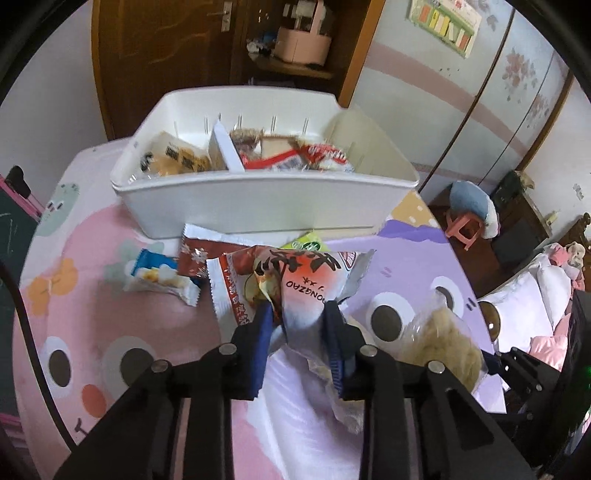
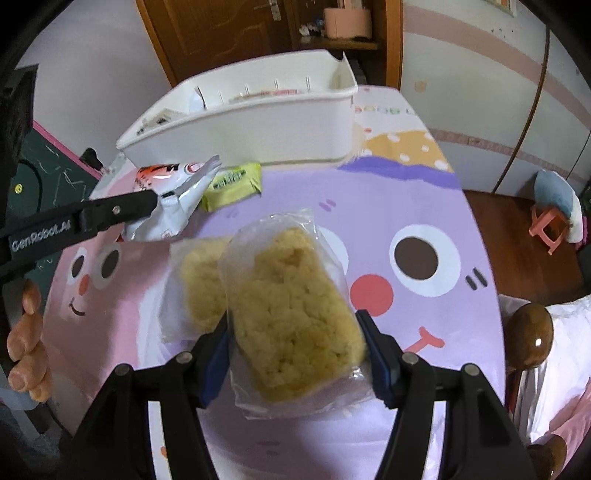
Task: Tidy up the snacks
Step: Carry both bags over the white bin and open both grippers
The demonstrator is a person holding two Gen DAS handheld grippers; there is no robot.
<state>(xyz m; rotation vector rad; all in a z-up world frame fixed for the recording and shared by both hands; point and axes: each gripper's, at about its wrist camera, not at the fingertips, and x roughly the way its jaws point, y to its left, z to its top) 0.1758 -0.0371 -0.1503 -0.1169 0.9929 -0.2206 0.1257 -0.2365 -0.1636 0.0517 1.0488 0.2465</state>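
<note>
While the left gripper (image 1: 300, 316) pinches a crinkled red-and-white foil snack packet (image 1: 308, 282) and the right gripper (image 2: 294, 350) clamps a clear-wrapped yellow crumbly cake (image 2: 291, 314), the white plastic divided bin (image 1: 258, 199) lies straight ahead, beyond both sets of fingertips.

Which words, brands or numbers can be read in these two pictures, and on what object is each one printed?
"ONGZAO", seen upside down, first letter hidden: on the red-and-white snack packet held in the left hand-held gripper.
"GenRobot.AI": on the arm of the left hand-held gripper, right wrist view.
Large black characters on that packet: not readable.
Green-yellow packet: print blurred.
Packets in the white divided bin: print too small.
Wall poster: blurred.
</note>
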